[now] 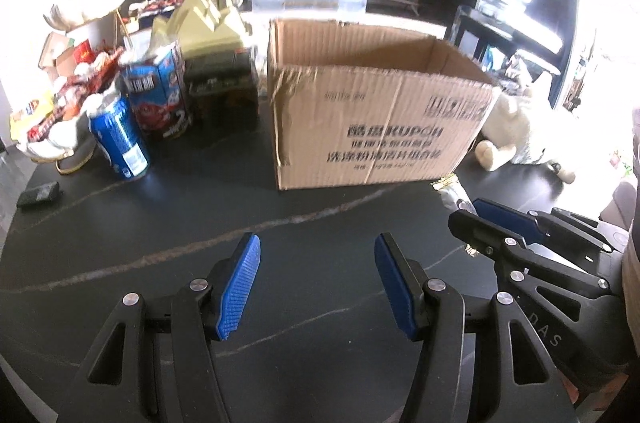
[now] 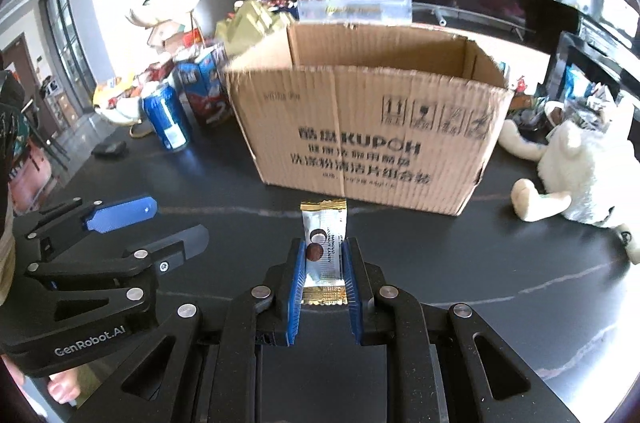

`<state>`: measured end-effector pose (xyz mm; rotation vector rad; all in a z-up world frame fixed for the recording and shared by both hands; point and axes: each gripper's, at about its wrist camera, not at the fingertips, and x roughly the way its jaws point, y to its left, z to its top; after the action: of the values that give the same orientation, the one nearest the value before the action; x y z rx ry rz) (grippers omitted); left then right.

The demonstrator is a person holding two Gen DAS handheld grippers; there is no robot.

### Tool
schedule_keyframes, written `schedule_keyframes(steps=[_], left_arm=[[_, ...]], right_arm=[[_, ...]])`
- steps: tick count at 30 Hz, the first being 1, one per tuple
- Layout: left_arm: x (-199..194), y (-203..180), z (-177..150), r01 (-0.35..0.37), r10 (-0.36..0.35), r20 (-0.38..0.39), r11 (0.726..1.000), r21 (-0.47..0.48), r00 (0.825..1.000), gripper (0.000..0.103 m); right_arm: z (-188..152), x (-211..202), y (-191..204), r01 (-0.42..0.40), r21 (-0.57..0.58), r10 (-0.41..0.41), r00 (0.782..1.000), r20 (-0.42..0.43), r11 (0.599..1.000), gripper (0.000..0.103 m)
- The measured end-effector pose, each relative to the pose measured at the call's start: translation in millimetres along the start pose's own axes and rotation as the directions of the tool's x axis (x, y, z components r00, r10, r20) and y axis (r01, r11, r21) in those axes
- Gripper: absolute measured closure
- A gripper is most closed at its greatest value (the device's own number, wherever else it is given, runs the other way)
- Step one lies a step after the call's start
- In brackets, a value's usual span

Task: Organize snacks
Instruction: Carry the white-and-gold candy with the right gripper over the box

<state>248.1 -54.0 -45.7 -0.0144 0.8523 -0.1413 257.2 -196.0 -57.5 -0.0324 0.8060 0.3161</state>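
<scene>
Two blue ribbed pads of the right gripper (image 2: 324, 273) are clamped on a small candy packet (image 2: 323, 247), a flat white foil wrapper with crimped gold ends, held clear of the dark veined worktop (image 2: 500, 263); the left gripper (image 1: 316, 283) has its jaws apart on nothing. One snack seems in hand for packing; the next move likely calls for carrying it over the rim of the open corrugated cardboard box (image 2: 372, 127) just ahead and letting go inside; a soda can (image 2: 166, 121) and other snack packs stand left of it.

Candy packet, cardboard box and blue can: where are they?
Candy packet (image 2: 323, 241): right wrist view, white wrapper front.
Cardboard box (image 2: 360, 127): right wrist view, printed front wall.
Blue can (image 1: 120, 135): left wrist view, its side.
</scene>
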Motion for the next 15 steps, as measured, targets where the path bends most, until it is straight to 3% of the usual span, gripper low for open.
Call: schedule_keyframes(steps=[15], left_arm=[[-44.0,-3.2,43.1,0.011,-0.018,0.109,0.998,0.066,0.994,0.044]], right_arm=[[35.7,-43.0,1.8,0.041,0.037,-0.045,0.992,0.121,0.998,0.083]])
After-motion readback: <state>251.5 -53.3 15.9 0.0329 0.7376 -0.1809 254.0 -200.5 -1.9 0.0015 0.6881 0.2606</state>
